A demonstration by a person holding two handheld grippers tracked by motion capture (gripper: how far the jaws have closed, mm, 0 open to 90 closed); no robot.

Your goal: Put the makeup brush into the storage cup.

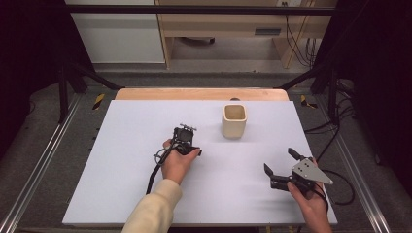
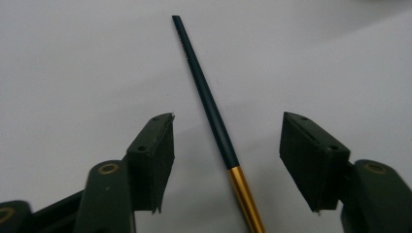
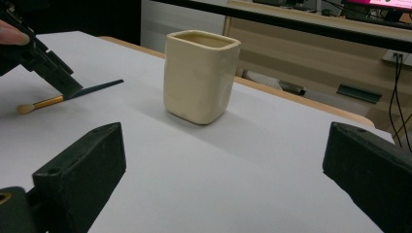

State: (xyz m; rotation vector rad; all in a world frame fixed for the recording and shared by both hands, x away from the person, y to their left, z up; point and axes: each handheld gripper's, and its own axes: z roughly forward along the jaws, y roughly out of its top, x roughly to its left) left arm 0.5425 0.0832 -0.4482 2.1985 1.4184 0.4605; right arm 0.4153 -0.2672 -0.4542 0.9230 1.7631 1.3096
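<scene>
A slim brush [image 2: 204, 92] with a dark handle and a gold ferrule lies flat on the white tabletop [image 1: 121, 184]. My left gripper [image 2: 228, 119] points down over it, one jaw on each side of the handle, and neither pad touches it. From the right gripper view the brush [image 3: 97, 88] lies left of a cream square cup [image 3: 200, 77], its pale bristles toward the left edge. My right gripper [image 1: 278, 160] rests near the table's front right with its jaws wide apart and nothing between them. The cup [image 1: 234, 121] stands upright behind the table's middle.
A wooden strip [image 1: 201, 93] borders the table's far edge, with floor and wooden furniture beyond. Black frame posts stand at both far corners. Cables trail from both grippers across the tabletop toward the front.
</scene>
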